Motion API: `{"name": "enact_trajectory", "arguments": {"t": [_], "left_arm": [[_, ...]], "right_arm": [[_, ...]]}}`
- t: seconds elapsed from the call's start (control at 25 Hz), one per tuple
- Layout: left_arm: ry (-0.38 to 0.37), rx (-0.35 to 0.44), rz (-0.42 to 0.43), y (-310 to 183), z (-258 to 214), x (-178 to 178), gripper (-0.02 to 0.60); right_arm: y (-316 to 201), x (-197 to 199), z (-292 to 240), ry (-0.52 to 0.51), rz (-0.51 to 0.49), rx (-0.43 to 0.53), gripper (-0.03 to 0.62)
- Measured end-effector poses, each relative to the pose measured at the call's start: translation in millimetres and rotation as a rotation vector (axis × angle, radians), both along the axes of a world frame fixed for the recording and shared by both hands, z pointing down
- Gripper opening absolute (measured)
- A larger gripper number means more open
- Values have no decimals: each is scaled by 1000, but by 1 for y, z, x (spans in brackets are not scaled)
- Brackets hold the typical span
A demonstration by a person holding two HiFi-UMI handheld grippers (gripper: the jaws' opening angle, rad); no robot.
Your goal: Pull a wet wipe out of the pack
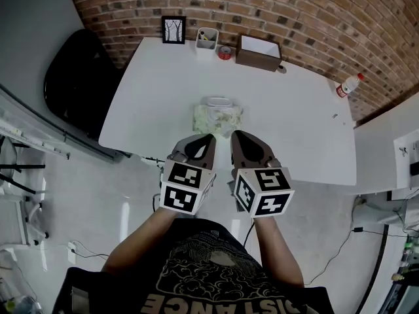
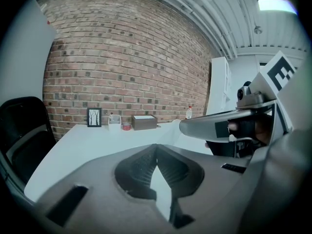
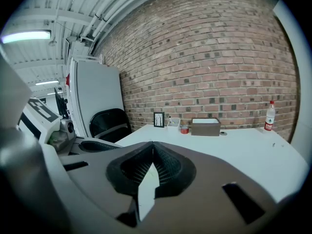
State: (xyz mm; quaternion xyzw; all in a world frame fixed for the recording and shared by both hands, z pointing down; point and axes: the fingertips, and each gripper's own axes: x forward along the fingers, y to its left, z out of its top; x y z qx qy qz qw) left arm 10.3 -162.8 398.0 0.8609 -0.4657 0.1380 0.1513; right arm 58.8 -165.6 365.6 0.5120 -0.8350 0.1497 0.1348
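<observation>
Evidently the left hand-held gripper (image 1: 207, 139) and right hand-held gripper (image 1: 237, 137) are both empty, jaws pressed together, side by side above the white surface's (image 1: 294, 123) near edge. The wet wipe pack (image 1: 217, 116) lies just beyond their tips. Best, I judge, to pin it with one gripper and nip the top wipe with the other, though neither gripper view shows the pack and its opening is too small to read.

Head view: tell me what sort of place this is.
Probably an office or meeting room: a white table against a red brick wall, a black office chair beside it, and a small black-framed picture and brown rectangular box at its far edge.
</observation>
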Motion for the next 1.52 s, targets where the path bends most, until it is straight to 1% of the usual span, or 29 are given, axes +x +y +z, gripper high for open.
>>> {"name": "enact_trajectory", "arguments": {"t": [0.44,0.8,1.2,1.52], "left_arm": [[-1,12,-45,46,-4,16,11],[-6,13,-69,77,-5,24,11],[-10,15,-72,92,-4,28,11],[-15,18,-67,95,-4,26,11]], "right_arm": [[48,14,2,-9,-51,3,15],[83,20,10,6,-72,-9,15],[99,24,12,-8,-75,-9,15],[102,22,12,-5,-74,-6,15]]}}
